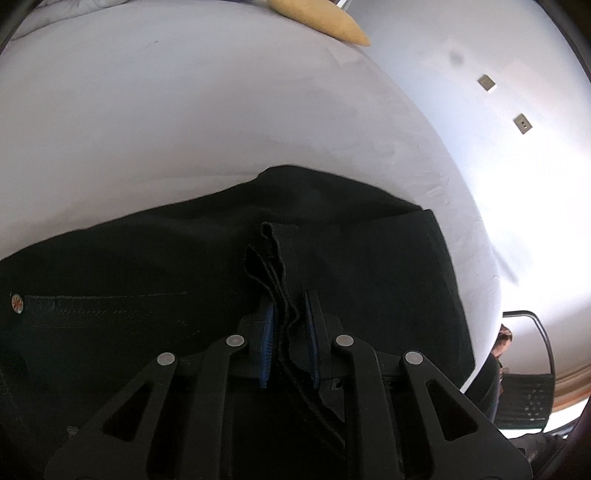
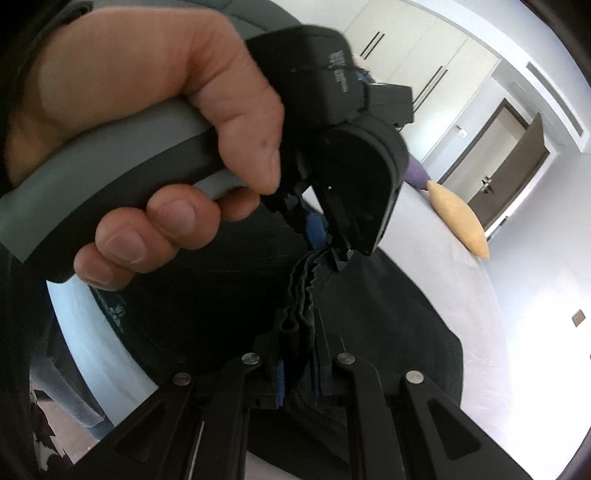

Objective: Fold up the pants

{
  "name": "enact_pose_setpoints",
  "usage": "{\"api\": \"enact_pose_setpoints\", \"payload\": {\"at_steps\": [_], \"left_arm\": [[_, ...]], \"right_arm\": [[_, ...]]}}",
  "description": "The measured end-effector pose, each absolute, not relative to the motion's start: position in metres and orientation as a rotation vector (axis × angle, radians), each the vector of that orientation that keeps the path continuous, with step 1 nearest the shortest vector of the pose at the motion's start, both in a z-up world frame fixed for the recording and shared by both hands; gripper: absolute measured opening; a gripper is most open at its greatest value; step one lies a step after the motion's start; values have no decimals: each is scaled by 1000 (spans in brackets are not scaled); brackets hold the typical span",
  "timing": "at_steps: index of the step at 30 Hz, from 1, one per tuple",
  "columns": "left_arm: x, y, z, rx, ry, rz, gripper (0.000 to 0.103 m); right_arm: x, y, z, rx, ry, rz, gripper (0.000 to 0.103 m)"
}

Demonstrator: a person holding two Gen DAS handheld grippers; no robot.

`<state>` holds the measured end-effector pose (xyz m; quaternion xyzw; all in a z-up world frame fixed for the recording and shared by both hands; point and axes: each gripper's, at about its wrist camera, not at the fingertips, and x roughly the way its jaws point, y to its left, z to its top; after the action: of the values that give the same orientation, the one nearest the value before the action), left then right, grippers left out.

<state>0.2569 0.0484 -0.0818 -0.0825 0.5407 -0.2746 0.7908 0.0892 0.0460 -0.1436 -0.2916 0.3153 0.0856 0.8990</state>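
left claw [image 1: 290, 332] clamped, right claw [image 2: 297, 354] clamped

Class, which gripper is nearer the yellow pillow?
Left. The left gripper sits between the right gripper and the pillow; both clamp the pants.

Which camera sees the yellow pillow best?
The right wrist view: the pillow lies whole on the bed, near the door. The left wrist view shows only part of it, cut off by the top edge.

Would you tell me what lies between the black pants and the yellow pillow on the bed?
Only bare white bedsheet lies between the black pants and the yellow pillow; the left wrist view shows that stretch best.
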Motion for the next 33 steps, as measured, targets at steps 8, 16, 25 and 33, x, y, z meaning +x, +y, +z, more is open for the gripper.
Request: {"api": "enact_pose_setpoints", "payload": {"at_steps": [8, 16, 25, 33], "left_arm": [[263, 64, -98, -221, 1156, -576, 22], [229, 72, -70, -110, 1041, -346, 25], [167, -10, -104, 189, 1009, -405, 26], [165, -7, -111, 170, 989, -386, 26]], "right_arm": [[105, 24, -162, -608, 722, 210, 15], [73, -38, -135, -270, 725, 418, 57], [116, -239, -112, 463, 860, 561, 30], [219, -321, -133, 707, 923, 503, 23]]}}
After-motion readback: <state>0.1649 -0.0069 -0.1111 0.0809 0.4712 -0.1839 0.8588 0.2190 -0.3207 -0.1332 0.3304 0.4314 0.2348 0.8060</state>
